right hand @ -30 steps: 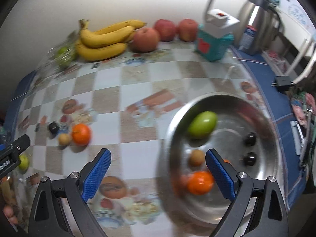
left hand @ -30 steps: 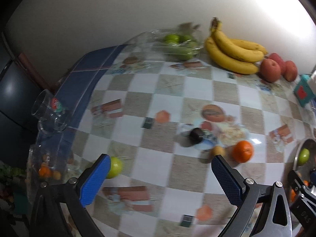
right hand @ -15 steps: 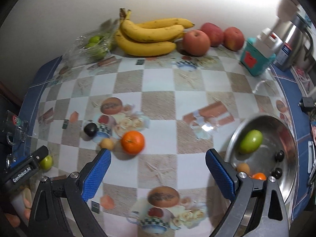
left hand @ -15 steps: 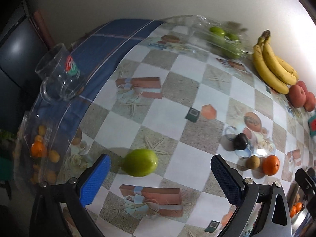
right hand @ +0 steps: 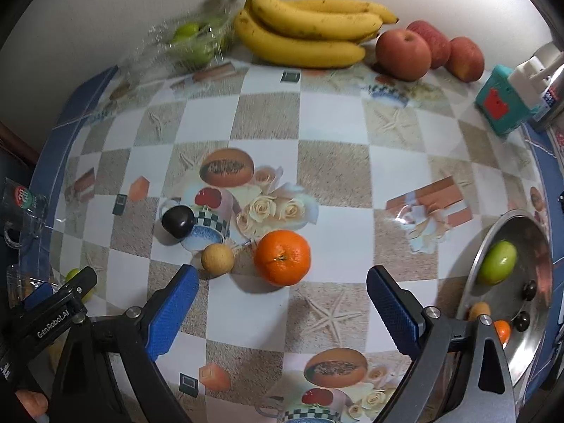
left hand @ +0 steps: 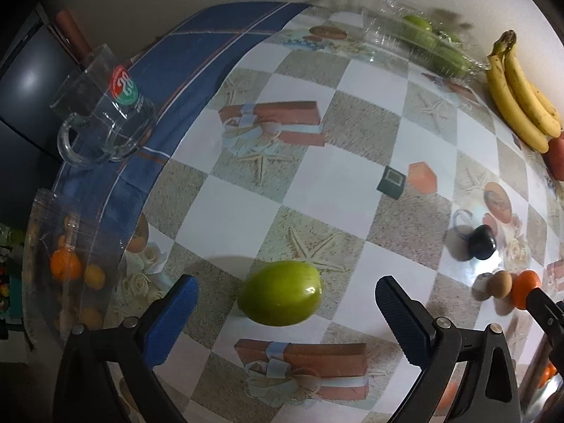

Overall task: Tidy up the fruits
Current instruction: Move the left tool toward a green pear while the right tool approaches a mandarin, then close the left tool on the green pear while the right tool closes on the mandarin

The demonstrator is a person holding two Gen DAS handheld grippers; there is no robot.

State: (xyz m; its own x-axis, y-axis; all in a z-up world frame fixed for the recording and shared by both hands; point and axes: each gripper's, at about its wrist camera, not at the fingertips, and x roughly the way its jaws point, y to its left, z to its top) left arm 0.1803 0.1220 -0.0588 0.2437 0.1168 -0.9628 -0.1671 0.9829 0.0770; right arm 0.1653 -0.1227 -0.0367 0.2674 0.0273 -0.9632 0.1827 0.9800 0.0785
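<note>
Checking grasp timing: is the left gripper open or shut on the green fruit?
Open. The left gripper has both blue pads spread wide of the green fruit, which lies untouched on the tablecloth.

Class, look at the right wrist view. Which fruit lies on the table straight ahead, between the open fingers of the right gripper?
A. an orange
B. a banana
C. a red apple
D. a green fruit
A. The orange sits on the checkered table just ahead of the open right gripper, between its blue fingers; nothing is held.
</note>
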